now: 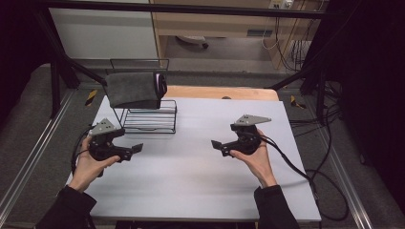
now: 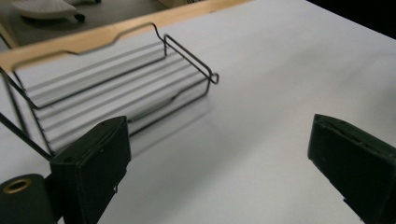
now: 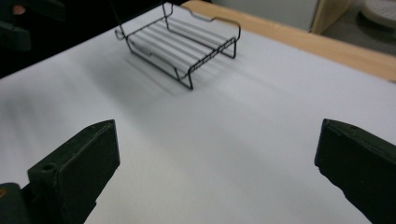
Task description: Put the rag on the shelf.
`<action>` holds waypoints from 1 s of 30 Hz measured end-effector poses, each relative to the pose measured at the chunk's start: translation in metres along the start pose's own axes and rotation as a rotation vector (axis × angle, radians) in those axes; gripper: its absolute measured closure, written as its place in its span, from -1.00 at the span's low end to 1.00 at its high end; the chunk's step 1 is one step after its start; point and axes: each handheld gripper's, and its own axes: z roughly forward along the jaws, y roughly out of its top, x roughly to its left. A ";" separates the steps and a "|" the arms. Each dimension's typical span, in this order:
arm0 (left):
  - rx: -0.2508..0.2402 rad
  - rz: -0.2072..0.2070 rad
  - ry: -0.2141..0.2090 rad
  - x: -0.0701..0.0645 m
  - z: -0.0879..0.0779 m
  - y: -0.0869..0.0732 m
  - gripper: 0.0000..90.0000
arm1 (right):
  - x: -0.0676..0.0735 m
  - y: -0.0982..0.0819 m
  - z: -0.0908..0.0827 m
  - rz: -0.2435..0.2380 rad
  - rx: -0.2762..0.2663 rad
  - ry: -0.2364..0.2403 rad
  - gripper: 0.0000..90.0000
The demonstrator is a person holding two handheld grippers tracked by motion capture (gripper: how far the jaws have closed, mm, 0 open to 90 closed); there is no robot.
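Hovering wide-jawed and empty, left tool [image 1: 136, 149], right tool [image 1: 216, 144], wire rack [image 1: 149, 119], grey towel [image 1: 131, 89], no legible writing

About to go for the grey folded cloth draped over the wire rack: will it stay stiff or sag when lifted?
The grey cloth likely sags: it already drapes over the wire rack's top rail. It looks light and soft, so pinching one edge may unfold it. The thin-wired rack may shift or tip if tugged.
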 end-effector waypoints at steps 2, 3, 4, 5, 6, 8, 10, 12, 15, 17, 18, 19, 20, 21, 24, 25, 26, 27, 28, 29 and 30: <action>0.012 0.003 -0.007 -0.003 0.005 -0.008 -0.86 | -0.004 -0.012 -0.002 0.009 0.002 -0.001 -0.98; 0.019 0.007 -0.011 -0.004 0.007 -0.011 -0.86 | -0.006 -0.018 -0.003 0.015 0.006 -0.002 -0.98; 0.021 0.011 -0.012 -0.005 0.009 -0.014 -0.86 | -0.008 -0.023 -0.004 0.016 0.008 -0.002 -0.98; 0.021 0.004 -0.018 -0.006 0.010 -0.018 -0.86 | -0.010 -0.029 -0.005 0.017 0.008 -0.006 -0.98; 0.023 0.006 -0.023 -0.006 0.011 -0.021 -0.85 | -0.012 -0.034 -0.007 0.018 0.010 -0.007 -0.98; 0.026 0.014 -0.026 -0.007 0.012 -0.026 -0.85 | -0.016 -0.044 -0.010 0.015 0.015 -0.010 -0.98; 0.028 0.021 -0.029 -0.007 0.014 -0.032 -0.84 | -0.020 -0.054 -0.013 0.020 0.022 -0.002 -0.98; 0.040 0.025 -0.029 -0.006 0.015 -0.038 -0.83 | -0.024 -0.064 -0.016 0.022 0.021 0.009 -0.98; 0.048 0.029 -0.030 -0.005 0.018 -0.045 -0.83 | -0.029 -0.077 -0.022 0.043 0.030 0.011 -0.98; 0.047 0.032 -0.031 -0.006 0.019 -0.049 -0.83 | -0.032 -0.086 -0.025 0.048 0.037 0.007 -0.98; 0.051 0.033 -0.036 -0.006 0.019 -0.051 -0.83 | -0.034 -0.090 -0.027 0.056 0.042 0.004 -0.98; 0.053 0.037 -0.038 -0.006 0.020 -0.053 -0.83 | -0.035 -0.095 -0.029 0.061 0.049 0.004 -0.98; 0.054 0.039 -0.039 -0.006 0.020 -0.055 -0.83 | -0.036 -0.099 -0.030 0.068 0.052 0.001 -0.98; 0.056 0.039 -0.041 -0.005 0.020 -0.056 -0.83 | -0.038 -0.103 -0.032 0.071 0.059 0.002 -0.98; 0.067 0.037 -0.041 -0.005 0.021 -0.061 -0.82 | -0.042 -0.114 -0.038 0.092 0.066 0.001 -0.98; 0.069 0.035 -0.042 -0.005 0.021 -0.062 -0.82 | -0.043 -0.117 -0.039 0.091 0.064 -0.002 -0.98; 0.070 0.032 -0.041 -0.005 0.021 -0.063 -0.82 | -0.043 -0.119 -0.041 0.094 0.068 -0.005 -0.98; 0.072 0.030 -0.040 -0.005 0.022 -0.065 -0.82 | -0.044 -0.121 -0.042 0.096 0.070 -0.007 -0.98; 0.076 0.028 -0.039 -0.004 0.022 -0.066 -0.82 | -0.045 -0.123 -0.043 0.096 0.066 -0.008 -0.98; 0.081 0.029 -0.039 -0.004 0.022 -0.067 -0.82 | -0.045 -0.125 -0.044 0.104 0.065 -0.008 -0.98; 0.081 0.030 -0.038 -0.004 0.023 -0.069 -0.82 | -0.046 -0.126 -0.045 0.100 0.064 -0.007 -0.98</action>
